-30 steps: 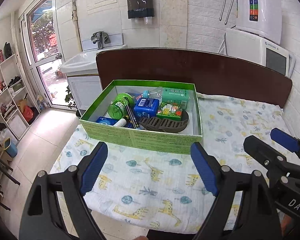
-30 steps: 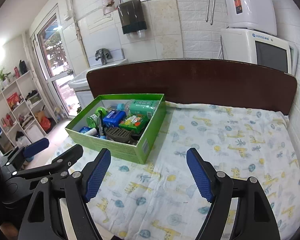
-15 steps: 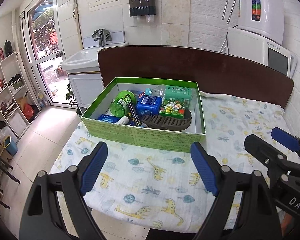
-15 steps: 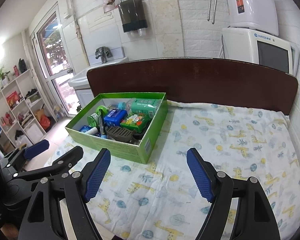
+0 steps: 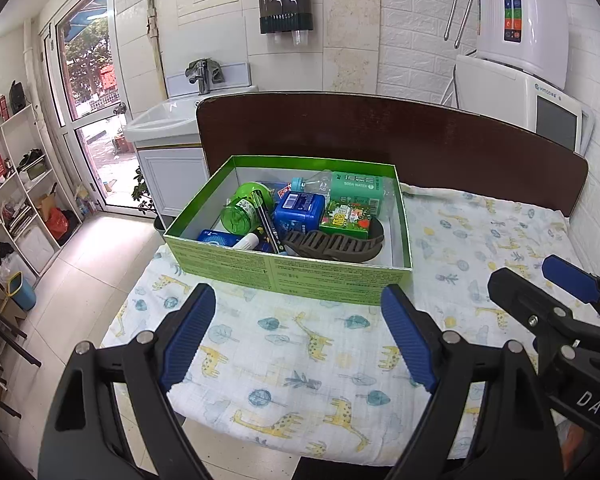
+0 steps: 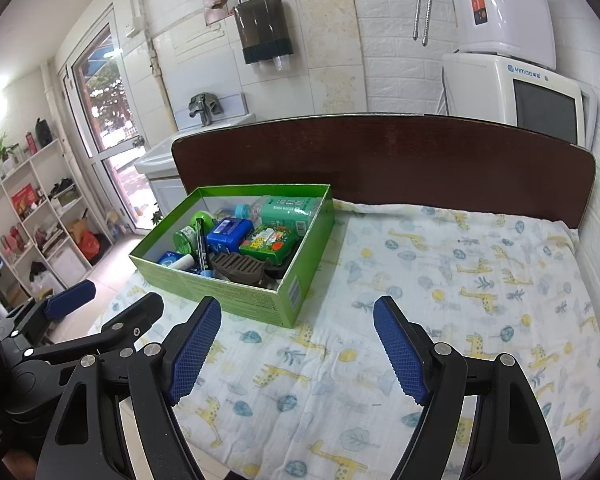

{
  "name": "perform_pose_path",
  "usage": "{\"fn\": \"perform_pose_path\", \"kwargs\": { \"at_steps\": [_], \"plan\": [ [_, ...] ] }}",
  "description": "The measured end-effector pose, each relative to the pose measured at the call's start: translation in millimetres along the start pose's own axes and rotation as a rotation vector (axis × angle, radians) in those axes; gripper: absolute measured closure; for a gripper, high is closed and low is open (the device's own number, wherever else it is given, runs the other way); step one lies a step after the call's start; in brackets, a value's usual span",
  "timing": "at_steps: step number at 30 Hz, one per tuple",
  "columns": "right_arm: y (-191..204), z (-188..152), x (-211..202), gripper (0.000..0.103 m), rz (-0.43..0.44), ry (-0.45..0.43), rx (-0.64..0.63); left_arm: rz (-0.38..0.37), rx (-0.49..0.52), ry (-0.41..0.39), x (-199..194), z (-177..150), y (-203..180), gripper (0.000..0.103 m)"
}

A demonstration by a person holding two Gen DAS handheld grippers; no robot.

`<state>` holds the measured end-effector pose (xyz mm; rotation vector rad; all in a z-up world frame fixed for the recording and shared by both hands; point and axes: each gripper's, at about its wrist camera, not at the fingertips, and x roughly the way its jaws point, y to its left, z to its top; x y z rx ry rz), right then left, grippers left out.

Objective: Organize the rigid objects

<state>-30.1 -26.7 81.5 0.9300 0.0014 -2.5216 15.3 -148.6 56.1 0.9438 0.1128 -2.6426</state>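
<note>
A green cardboard box (image 5: 284, 274) (image 6: 236, 294) stands on the cloth at the table's back left. It holds a green jar (image 5: 242, 210), a blue tin (image 5: 298, 212), a soda water bottle (image 5: 354, 188), a green snack pack (image 5: 346, 218), a dark slatted sandal (image 5: 332, 244) and smaller items. My left gripper (image 5: 298, 336) is open and empty, in front of the box. My right gripper (image 6: 298, 354) is open and empty, in front of the box's right corner.
A giraffe-print cloth (image 6: 460, 280) covers the table. A dark wooden board (image 6: 380, 160) stands along its back edge. White appliances (image 5: 520, 80) stand behind at the right. A sink (image 5: 160, 120) and shelves (image 5: 12, 184) are at the left.
Both grippers have drawn back and risen slightly, so the box sits a little farther away in both views. Both stay open and empty.
</note>
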Motion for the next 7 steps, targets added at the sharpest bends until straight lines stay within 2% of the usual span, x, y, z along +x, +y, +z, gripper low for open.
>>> {"fn": "perform_pose_path", "kwargs": {
  "at_steps": [7],
  "plan": [
    [2.1, -1.9, 1.4, 0.023, -0.002, 0.009, 0.009, -0.005, -0.005, 0.008, 1.4, -1.2, 2.9, 0.019]
  ]
}}
